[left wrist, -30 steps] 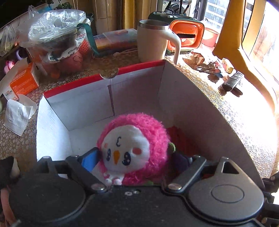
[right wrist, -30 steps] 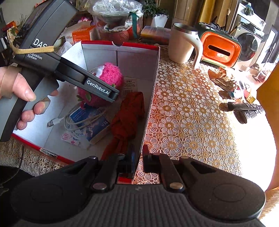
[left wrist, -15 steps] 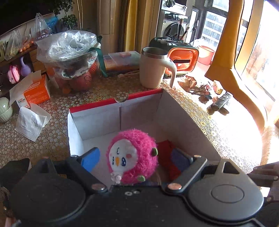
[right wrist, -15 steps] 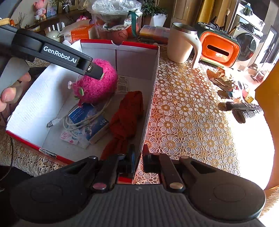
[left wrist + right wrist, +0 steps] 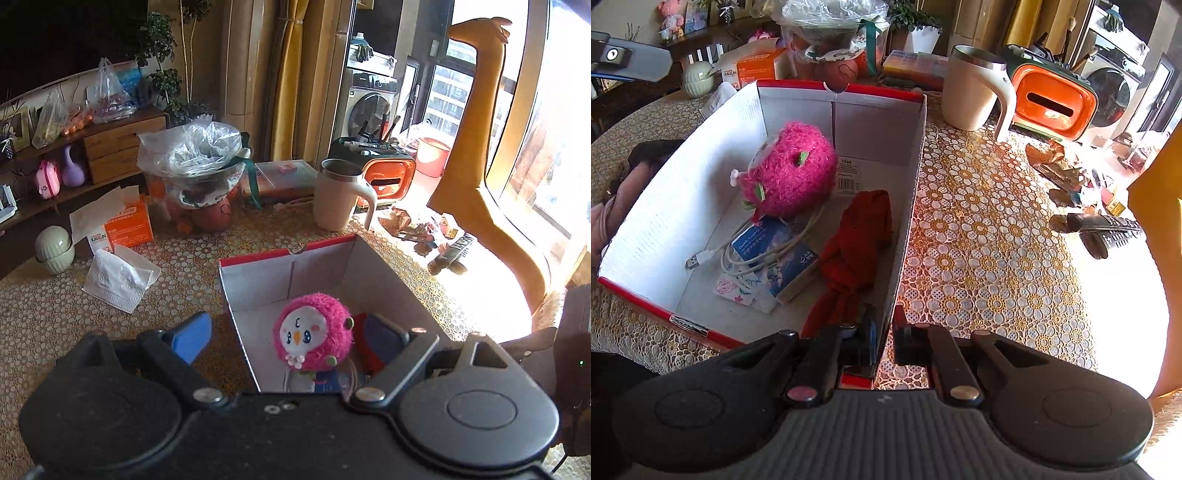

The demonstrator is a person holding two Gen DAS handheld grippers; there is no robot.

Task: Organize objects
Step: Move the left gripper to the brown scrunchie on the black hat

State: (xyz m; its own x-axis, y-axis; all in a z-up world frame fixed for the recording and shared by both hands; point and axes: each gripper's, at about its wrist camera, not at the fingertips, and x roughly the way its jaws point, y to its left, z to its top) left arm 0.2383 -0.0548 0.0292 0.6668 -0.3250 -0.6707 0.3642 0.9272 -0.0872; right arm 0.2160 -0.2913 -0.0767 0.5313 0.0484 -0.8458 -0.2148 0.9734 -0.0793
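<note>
A white cardboard box with a red rim [image 5: 288, 254] [image 5: 842, 88] stands on the lace tablecloth. Inside it lie a pink plush toy [image 5: 314, 338] [image 5: 792, 170], a red cloth [image 5: 857, 243], a white USB cable [image 5: 738, 254] and a blue packet [image 5: 775, 251]. My left gripper [image 5: 288, 334] hangs open above the box's near left wall, well clear of the plush, with nothing between its blue pads. Its grey body [image 5: 628, 61] shows at the top left of the right wrist view. My right gripper [image 5: 886, 338] is shut on the box's right wall near the front corner.
Behind the box stand a cream mug [image 5: 338, 195], an orange container [image 5: 391, 177], a plastic-wrapped fruit basket [image 5: 195, 158] and an orange tissue box [image 5: 125, 225]. A loose tissue [image 5: 118, 277] lies left. Remotes [image 5: 1104, 229] lie right. Dark and pink cloth [image 5: 613, 206] lies against the box's left side.
My left gripper has risen and drawn back from the plush, which stays in the box and now looks smaller. The right gripper and the box have not moved.
</note>
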